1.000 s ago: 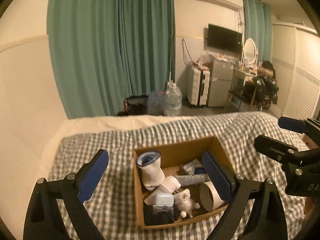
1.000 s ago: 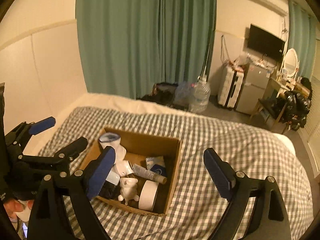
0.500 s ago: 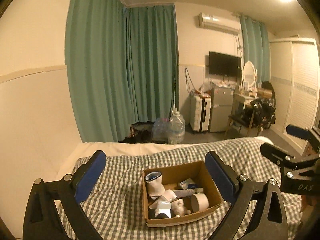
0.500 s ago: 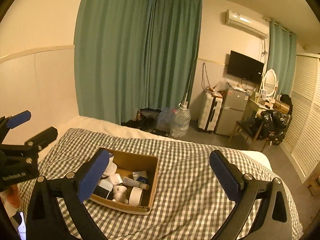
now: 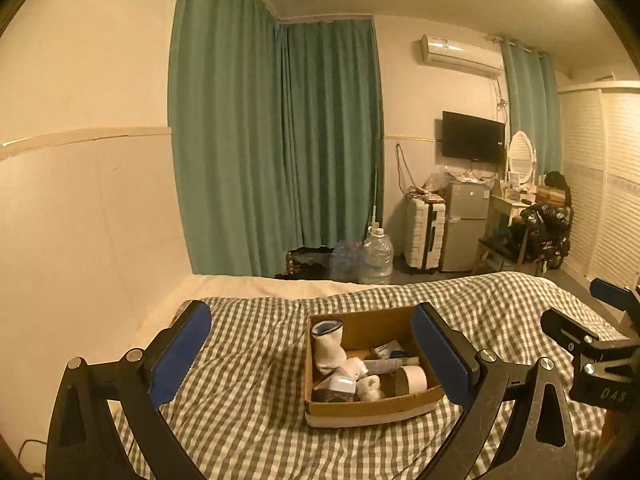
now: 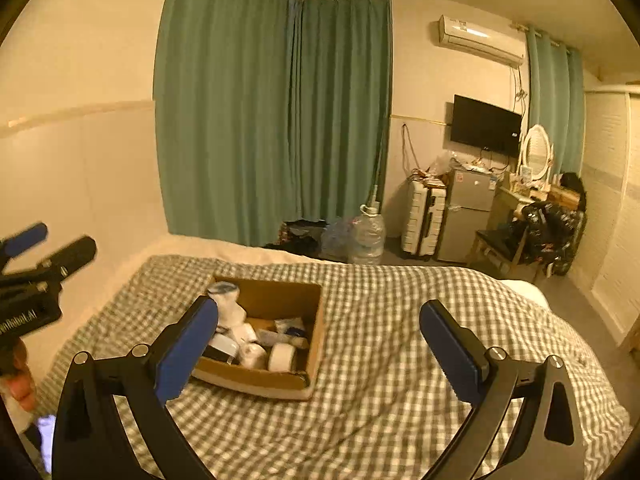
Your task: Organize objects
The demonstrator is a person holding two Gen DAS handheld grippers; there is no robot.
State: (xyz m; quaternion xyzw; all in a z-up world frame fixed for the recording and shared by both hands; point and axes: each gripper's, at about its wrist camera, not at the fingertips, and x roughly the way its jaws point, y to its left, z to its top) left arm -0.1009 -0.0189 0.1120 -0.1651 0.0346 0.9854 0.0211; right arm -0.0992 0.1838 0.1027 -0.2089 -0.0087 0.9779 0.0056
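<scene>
Retreat from the cardboard box (image 5: 372, 396), measured against the views a second ago: then close over its contents, now pulled back and raised, box smaller in both views and more of the room showing. Left gripper (image 5: 310, 354) held above the checked bedspread (image 5: 248, 392), jaws spread wide, nothing between the blue pads (image 5: 180, 354). Right gripper (image 6: 318, 344) likewise spread and empty, off to the box's right over bare bedspread.

Box resting on the bed, left of centre, flaps open. Inside: white sock (image 5: 328, 346) upright at the back left, tape roll (image 5: 412, 378) on its side at the front right, white figurine (image 5: 370, 387) beside it, tube (image 5: 390, 362) lying across the middle, plus small items too jumbled to name.

Probably a pause or end point rather than an approach: everything loose already sits in the box, nothing lies out on the bedspread, no item carried. If sorting remains, next reach would start from well above the box.
</scene>
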